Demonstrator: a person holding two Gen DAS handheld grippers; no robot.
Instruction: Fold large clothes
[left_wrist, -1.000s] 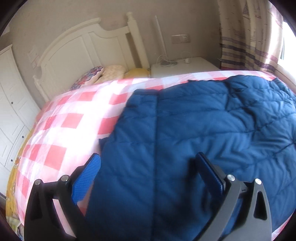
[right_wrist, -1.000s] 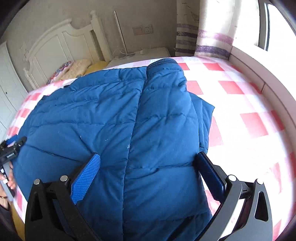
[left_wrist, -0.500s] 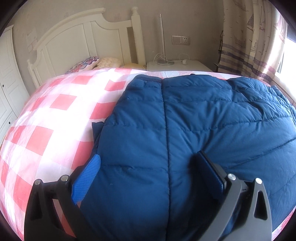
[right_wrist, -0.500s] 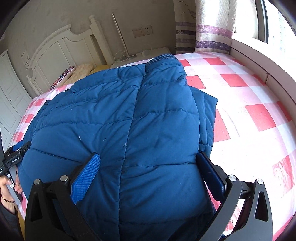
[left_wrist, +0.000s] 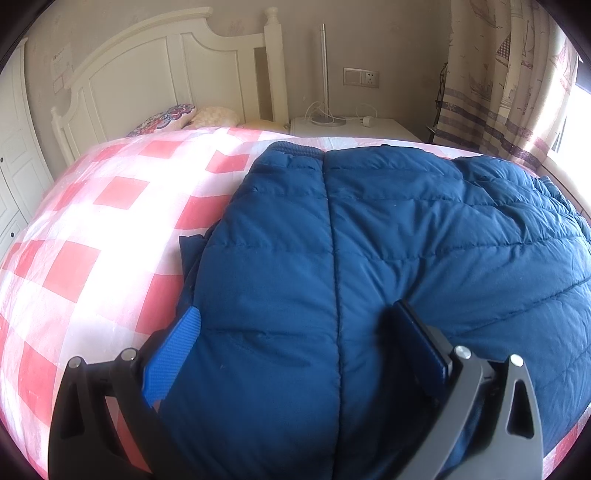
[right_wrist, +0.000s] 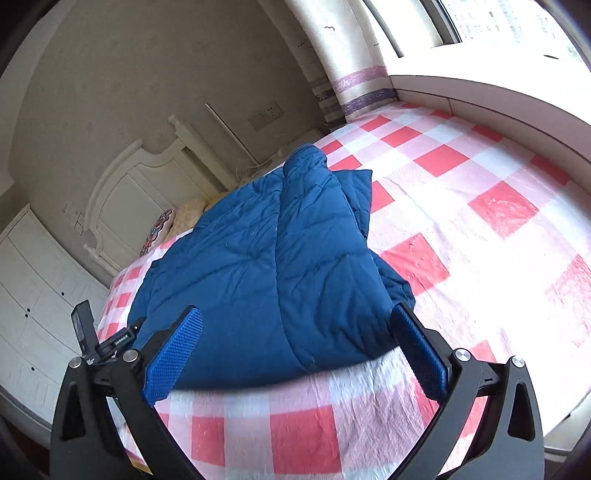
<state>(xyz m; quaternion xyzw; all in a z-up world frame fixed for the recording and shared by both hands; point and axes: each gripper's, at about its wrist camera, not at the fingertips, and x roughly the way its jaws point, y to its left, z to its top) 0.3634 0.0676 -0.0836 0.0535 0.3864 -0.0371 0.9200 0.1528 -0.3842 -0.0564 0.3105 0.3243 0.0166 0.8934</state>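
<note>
A dark blue quilted puffer jacket (left_wrist: 369, 258) lies folded on the bed's red-and-white checked cover (left_wrist: 92, 229). My left gripper (left_wrist: 295, 343) is open, low over the jacket's near left part, its blue pads to either side of the fabric. In the right wrist view the jacket (right_wrist: 266, 280) lies ahead, its collar end toward the headboard. My right gripper (right_wrist: 295, 350) is open and empty, back from the jacket's near edge and above the checked cover (right_wrist: 480, 229). The left gripper's body (right_wrist: 107, 339) shows at the jacket's left edge.
A white headboard (left_wrist: 155, 74) and pillows (left_wrist: 184, 116) stand at the far end. A white nightstand (left_wrist: 351, 127) with a lamp pole and cables is beside them. Curtains (left_wrist: 509, 74) hang at right, a white wardrobe (right_wrist: 33, 295) at left, and a window ledge (right_wrist: 480, 96) runs beside the bed.
My right gripper has pulled back and risen off the jacket, tilting, so the jacket's near edge and cover now show. My left gripper has levelled and stays over the jacket.
</note>
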